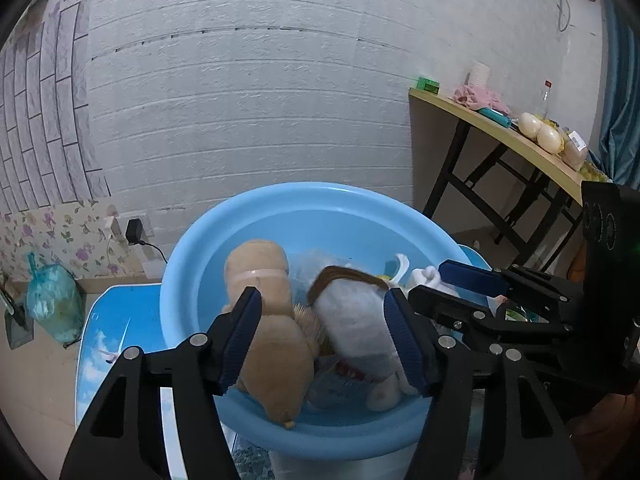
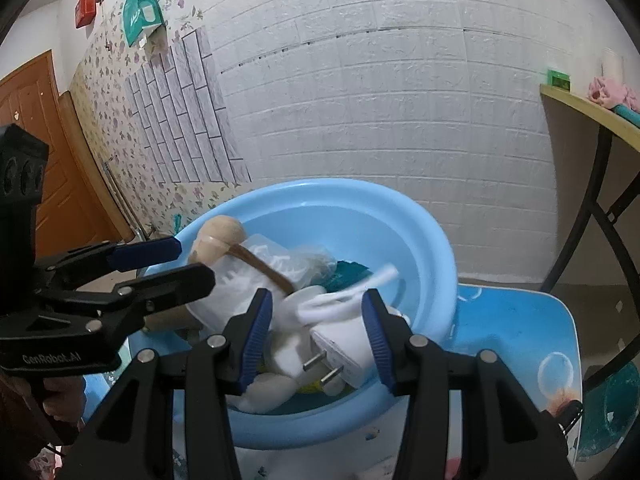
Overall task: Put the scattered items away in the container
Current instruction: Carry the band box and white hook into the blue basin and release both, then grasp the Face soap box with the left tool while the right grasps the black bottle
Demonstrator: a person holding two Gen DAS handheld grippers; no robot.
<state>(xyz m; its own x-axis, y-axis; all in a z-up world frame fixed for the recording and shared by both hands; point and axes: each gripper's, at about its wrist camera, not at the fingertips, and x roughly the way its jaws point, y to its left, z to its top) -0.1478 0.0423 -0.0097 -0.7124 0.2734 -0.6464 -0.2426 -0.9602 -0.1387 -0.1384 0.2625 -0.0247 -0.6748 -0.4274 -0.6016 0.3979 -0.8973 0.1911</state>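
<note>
A light blue basin (image 1: 188, 264) stands on a blue patterned table (image 1: 120, 320) and holds several items: a tan plush toy (image 1: 272, 312), a grey and white plush toy (image 1: 356, 324), a clear plastic bag (image 2: 288, 260), a brown strap (image 2: 264, 266) and a white charger plug with cable (image 2: 344, 344). My left gripper (image 1: 324, 340) is open above the two plush toys, touching neither. My right gripper (image 2: 318, 334) is open over the white plug at the basin's near edge. Each gripper also shows in the other's view, the right one (image 1: 444, 288) and the left one (image 2: 176, 260).
A wooden folding table (image 1: 500, 136) with cups, a pink cloth, a bottle and round objects stands to the right. A white brick-pattern wall (image 1: 260, 100) is behind the basin. A teal bag (image 1: 52, 304) lies on the floor at left. A brown door (image 2: 36, 120) is far left.
</note>
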